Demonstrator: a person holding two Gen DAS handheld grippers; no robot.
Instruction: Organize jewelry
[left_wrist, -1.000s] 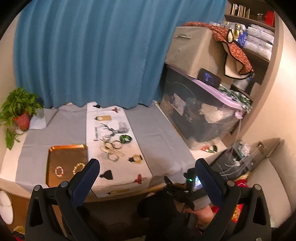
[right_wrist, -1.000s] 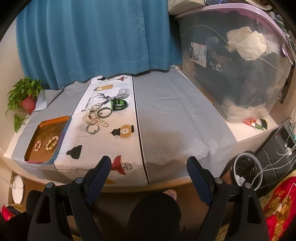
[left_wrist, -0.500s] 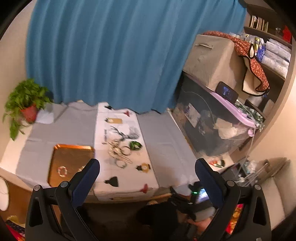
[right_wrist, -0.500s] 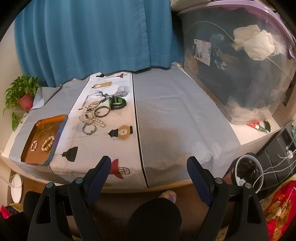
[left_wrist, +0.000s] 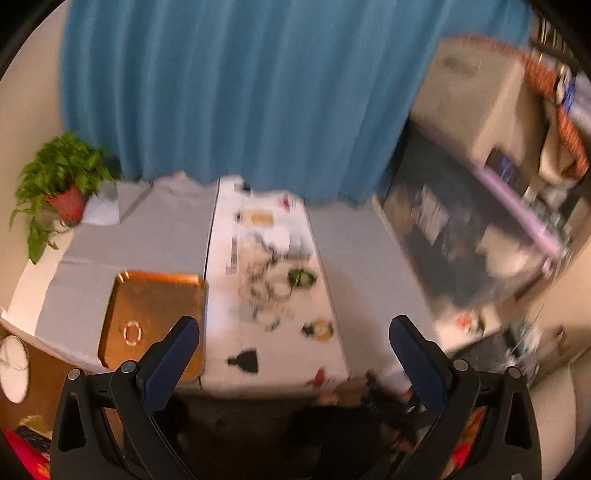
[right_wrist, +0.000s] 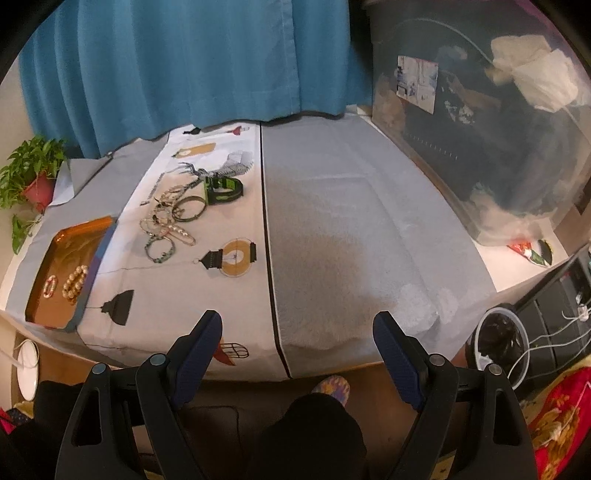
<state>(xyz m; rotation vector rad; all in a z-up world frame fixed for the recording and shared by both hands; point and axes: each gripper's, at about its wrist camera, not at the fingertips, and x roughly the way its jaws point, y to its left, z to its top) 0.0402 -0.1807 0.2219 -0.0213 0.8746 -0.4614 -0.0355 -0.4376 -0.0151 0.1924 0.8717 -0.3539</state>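
While both tools hang short of the bench's near edge, the step in hand looks like reaching for another piece from the jewelry pile (right_wrist: 173, 225) to carry to the orange tray (right_wrist: 83, 225). The left tool (left_wrist: 293, 341) is spread wide and holds nothing, and the right tool (right_wrist: 295, 338) is likewise spread and empty. To do this well, I would single out one piece at the pile's fringe, such as the green beaded bracelet (right_wrist: 159, 250) lying nearest, come down with the fingers straddling its rim, and close only once the other strands are out of the bite, since the bangles and chains overlap and would likely drag along. The pile sits on the white printed runner (right_wrist: 177, 291), left of centre and toward the far side, with a green-and-black watch (right_wrist: 222, 191) at its right end beside a dark bangle (right_wrist: 189, 209). The tray lies at the left, near edge, already holding a red-and-white ring bracelet (right_wrist: 49, 286) and a tan beaded bracelet (right_wrist: 75, 284) side by side (the left view is too blurred to confirm more than the first).
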